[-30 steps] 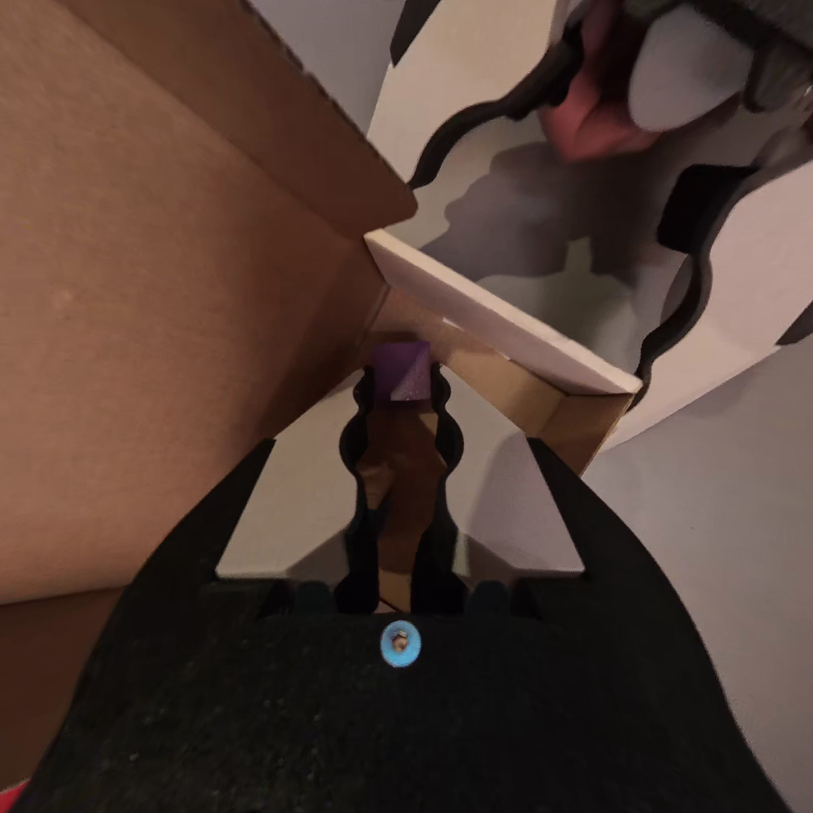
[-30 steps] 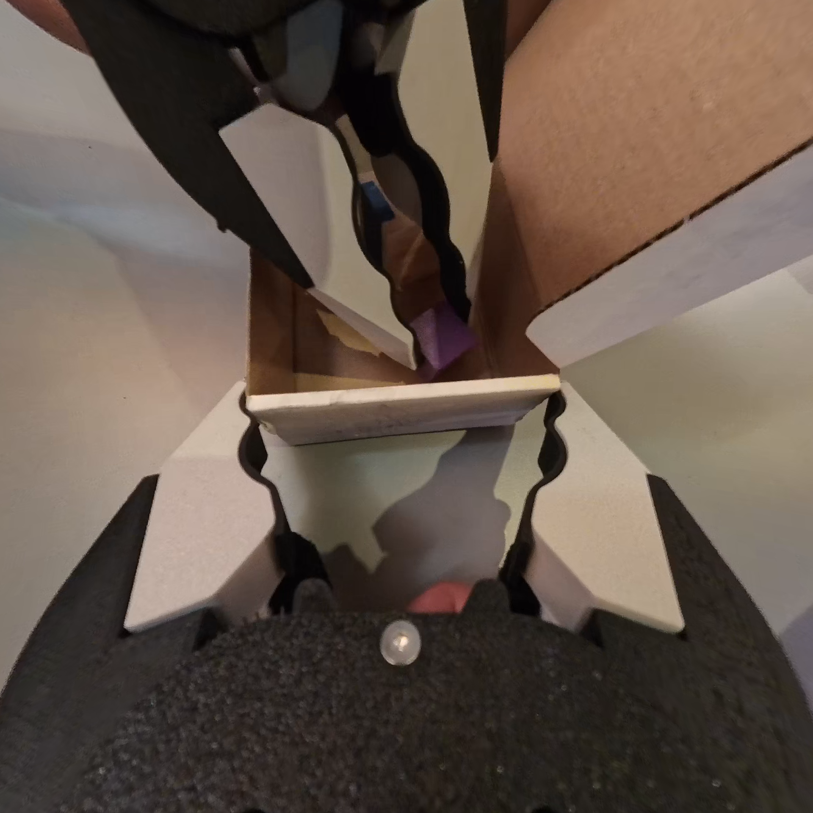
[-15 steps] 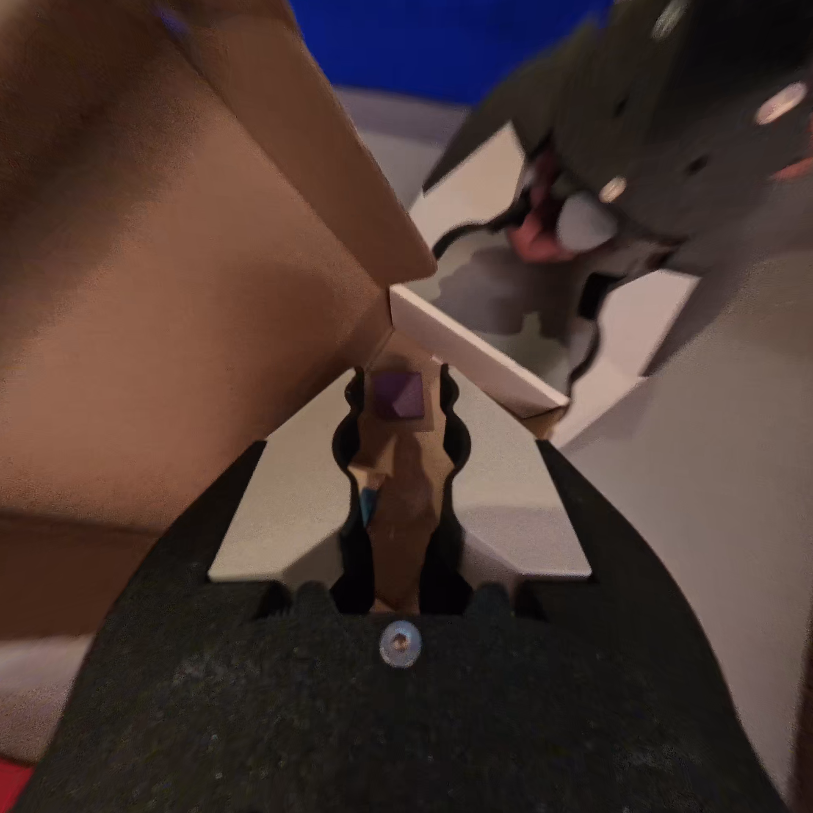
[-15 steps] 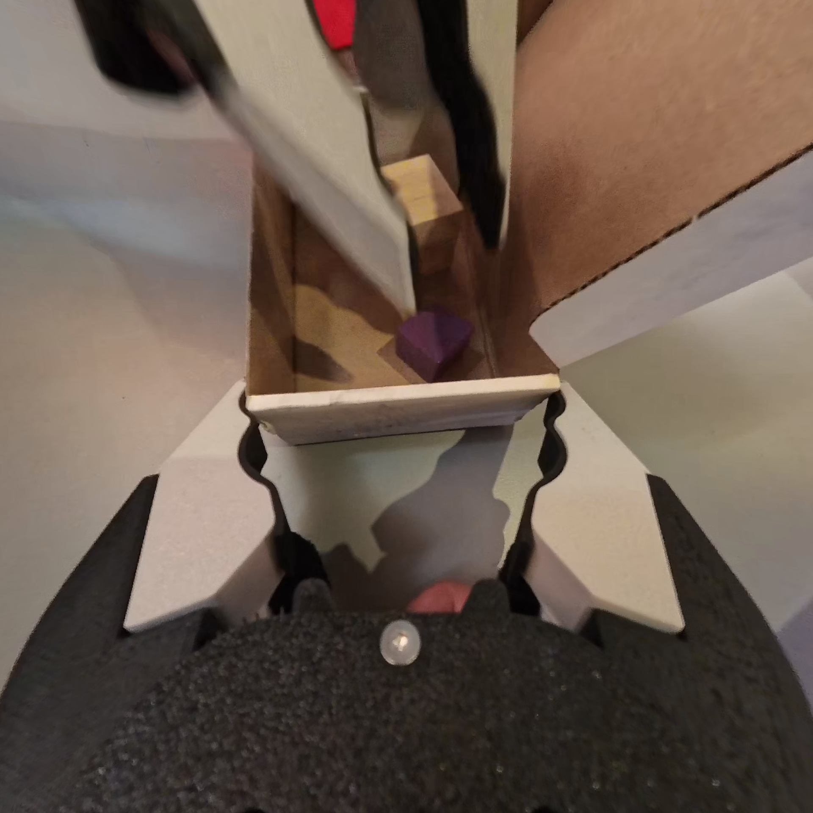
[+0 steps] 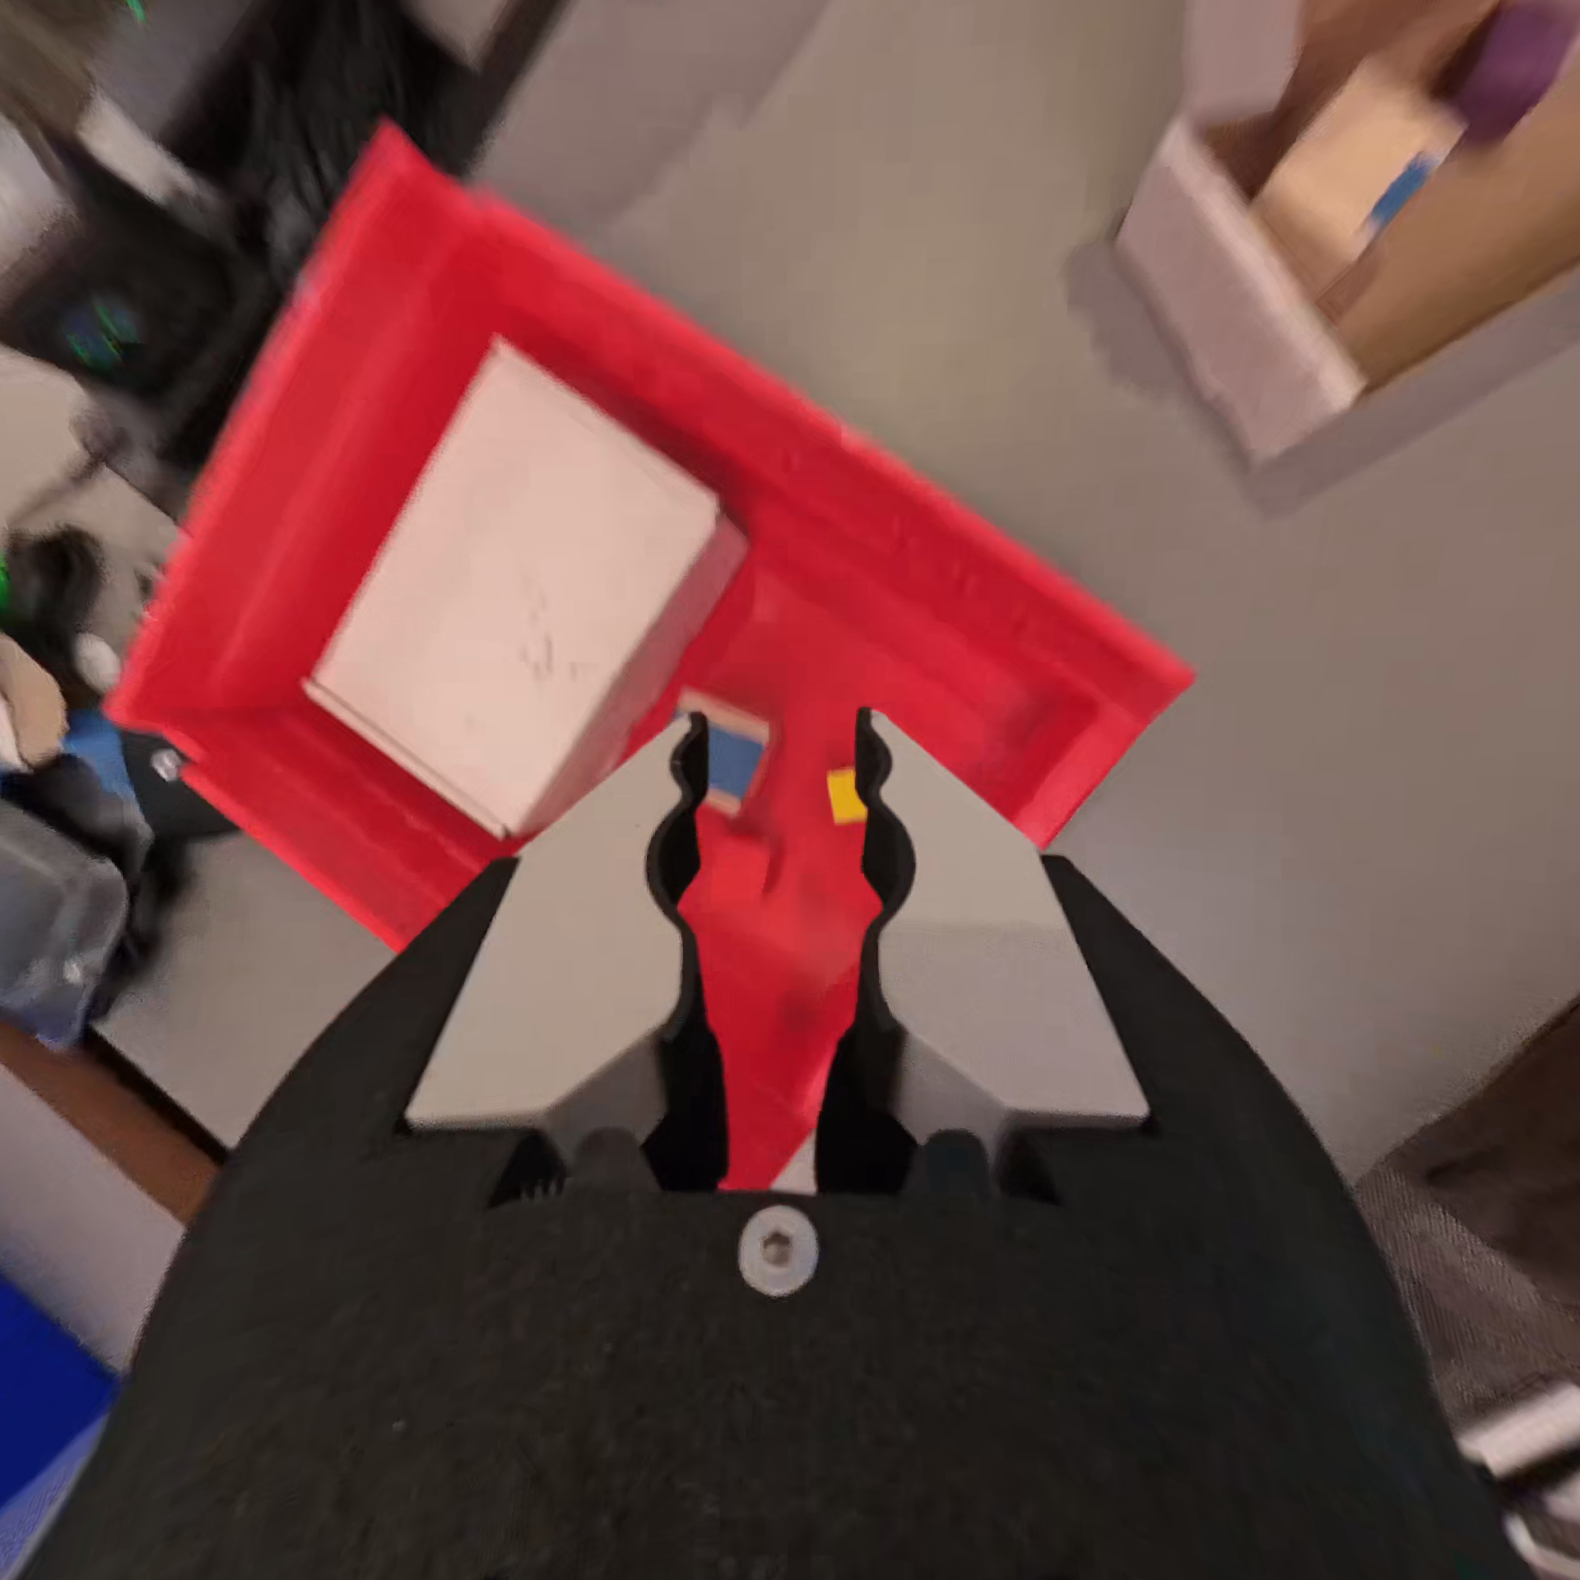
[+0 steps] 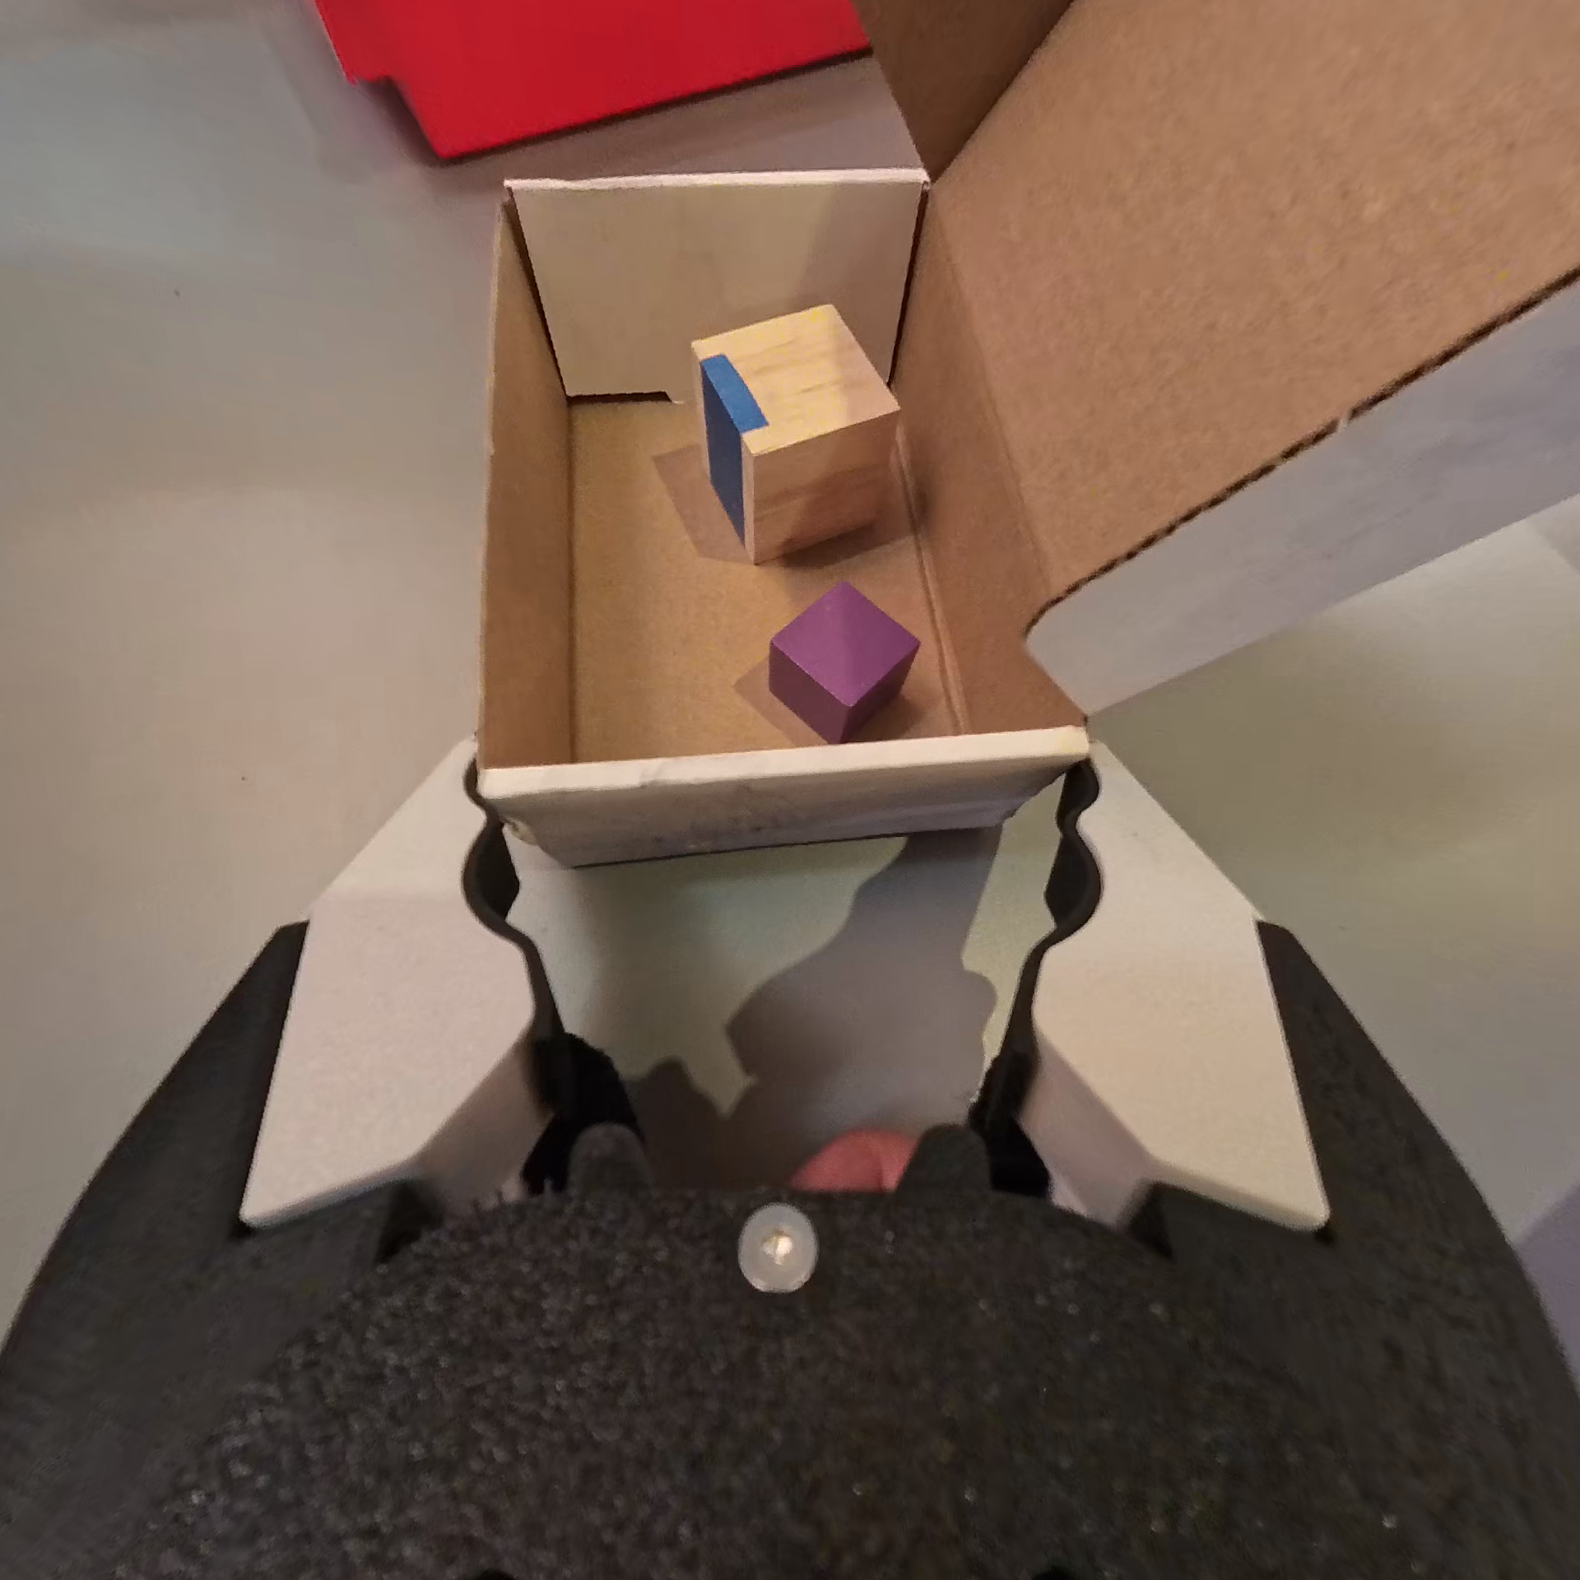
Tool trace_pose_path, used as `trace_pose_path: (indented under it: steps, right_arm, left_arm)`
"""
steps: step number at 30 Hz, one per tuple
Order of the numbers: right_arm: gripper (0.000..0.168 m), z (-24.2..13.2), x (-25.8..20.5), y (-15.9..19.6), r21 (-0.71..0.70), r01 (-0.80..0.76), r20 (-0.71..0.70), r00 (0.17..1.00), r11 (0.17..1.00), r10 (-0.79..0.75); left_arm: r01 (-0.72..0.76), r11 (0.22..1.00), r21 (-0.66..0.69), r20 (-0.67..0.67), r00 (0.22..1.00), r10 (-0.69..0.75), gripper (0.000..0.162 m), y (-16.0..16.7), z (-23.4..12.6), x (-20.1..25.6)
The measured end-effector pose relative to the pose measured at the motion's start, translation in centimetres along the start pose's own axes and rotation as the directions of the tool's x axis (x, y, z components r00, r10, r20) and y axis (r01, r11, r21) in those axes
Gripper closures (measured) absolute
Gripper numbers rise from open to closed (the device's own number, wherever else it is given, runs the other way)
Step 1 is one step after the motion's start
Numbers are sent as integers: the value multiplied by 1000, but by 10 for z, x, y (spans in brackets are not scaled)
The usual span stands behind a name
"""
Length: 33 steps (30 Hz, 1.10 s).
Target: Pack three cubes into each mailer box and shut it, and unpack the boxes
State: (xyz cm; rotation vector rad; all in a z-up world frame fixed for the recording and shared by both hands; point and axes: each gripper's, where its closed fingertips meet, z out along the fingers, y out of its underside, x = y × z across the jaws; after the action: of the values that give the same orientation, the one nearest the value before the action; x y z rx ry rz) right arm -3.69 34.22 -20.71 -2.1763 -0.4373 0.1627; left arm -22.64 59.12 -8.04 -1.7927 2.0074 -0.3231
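In the right wrist view an open mailer box (image 6: 530, 513) lies on the grey table with its brown lid (image 6: 1197, 299) raised at the right. Inside are a wooden cube with a blue face (image 6: 812, 445) and a small purple cube (image 6: 842, 658). My right gripper (image 6: 778, 769) clasps the box's near end wall between its fingertips. My left gripper (image 5: 774, 727) is open and empty above a red tray (image 5: 855, 513). The tray holds a closed white mailer box (image 5: 521, 590), a blue cube (image 5: 735, 761), a yellow cube (image 5: 842, 795) and a red cube (image 5: 735, 881). The left wrist view is blurred.
The open box also shows at the top right of the left wrist view (image 5: 1223, 342). The red tray's corner shows beyond the box in the right wrist view (image 6: 598, 68). The table's edge (image 5: 154, 1137) runs at the lower left, with dark clutter (image 5: 128, 282) beyond. Tip to tip, the grippers are about 35 cm apart.
My left gripper let go of the purple cube in the open box, pulled out and swung over to the red tray. My right gripper has stayed on the box.
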Motion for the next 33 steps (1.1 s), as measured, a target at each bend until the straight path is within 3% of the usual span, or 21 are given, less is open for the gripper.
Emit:
trace_pose_path:
  steps: [4, 8, 12, 17, 21, 24, 28, 31, 33]
  right_arm:
    - [41, 0, 0, 0, 3, -4, 0, 1000, 1000, 4]
    - [42, 0, 0, 0, 9, -8, 1, 1000, 1000, 8]
    - [41, 0, 0, 0, 6, -5, -2, 1000, 1000, 5]
    - [41, 0, 0, 0, 8, -7, 1, 1000, 1000, 7]
    - [41, 0, 0, 0, 9, -9, 4, 1000, 1000, 9]
    - [41, 0, 0, 0, 12, -10, 6, 1000, 1000, 10]
    - [41, 0, -1, 0, 15, -13, 8, 1000, 1000, 12]
    - [41, 0, 0, 0, 20, -17, 12, 1000, 1000, 17]
    - [41, 0, -1, -1, 21, -17, 12, 1000, 1000, 17]
  left_arm:
    - [6, 971, -238, 141, 990, 28, 130, 66, 31, -26]
    - [1, 936, -353, 109, 993, 40, 126, 96, 54, -39]
    - [-75, 883, -463, 122, 981, 147, 126, 110, 70, -63]
    - [-198, 848, -493, 54, 965, 256, 129, 108, 93, -71]
    - [-232, 800, -554, 31, 954, 298, 139, 117, 106, -76]
    - [-227, 813, -537, 33, 957, 289, 142, 115, 105, -76]
    - [-203, 864, -460, 51, 966, 254, 142, 97, 79, -66]
    - [-213, 907, -363, 107, 957, 268, 143, 69, 47, -56]
    - [-214, 951, -222, 123, 962, 245, 143, 33, 24, -37]
